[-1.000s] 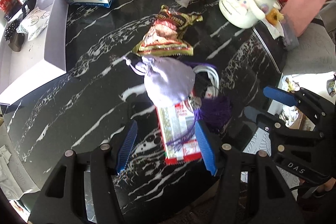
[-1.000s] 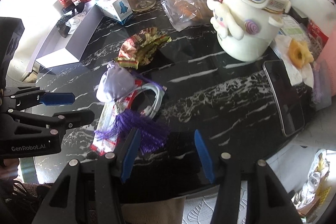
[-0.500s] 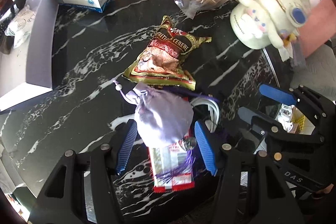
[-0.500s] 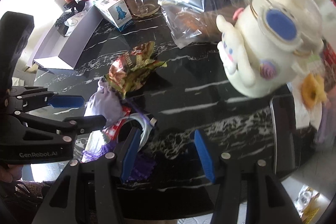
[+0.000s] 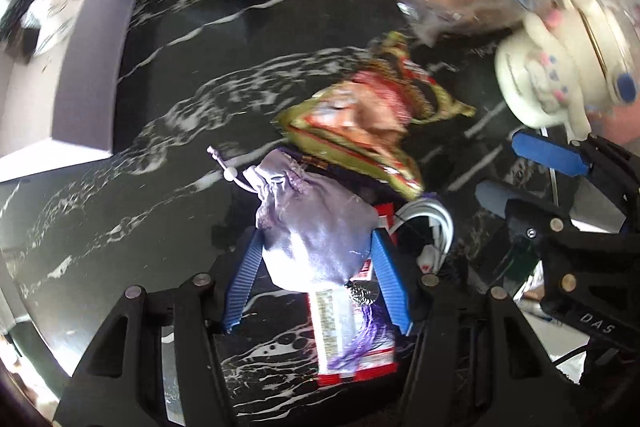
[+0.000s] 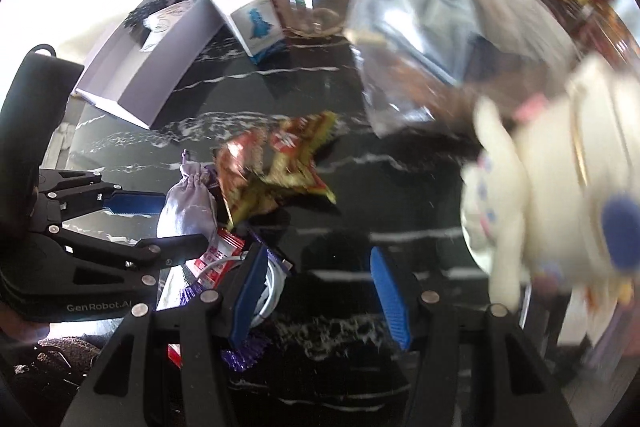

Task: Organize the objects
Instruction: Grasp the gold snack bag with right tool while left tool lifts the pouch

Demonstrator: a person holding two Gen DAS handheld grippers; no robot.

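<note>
left wrist view alone shows the red sachet (image 5: 352,331) under the lilac drawstring pouch (image 5: 316,227), frame centre. left gripper (image 5: 316,283) straddles the pouch, contact unclear. right gripper (image 6: 320,291) wide, empty.

The lilac drawstring pouch (image 5: 316,227) covers the upper end of the red-and-white sachet (image 5: 348,327) and part of the white cable coil (image 5: 430,223). Motion blur smears the white character jar (image 6: 560,187) and the clear plastic bag (image 6: 432,39); its contents are unreadable.
</note>
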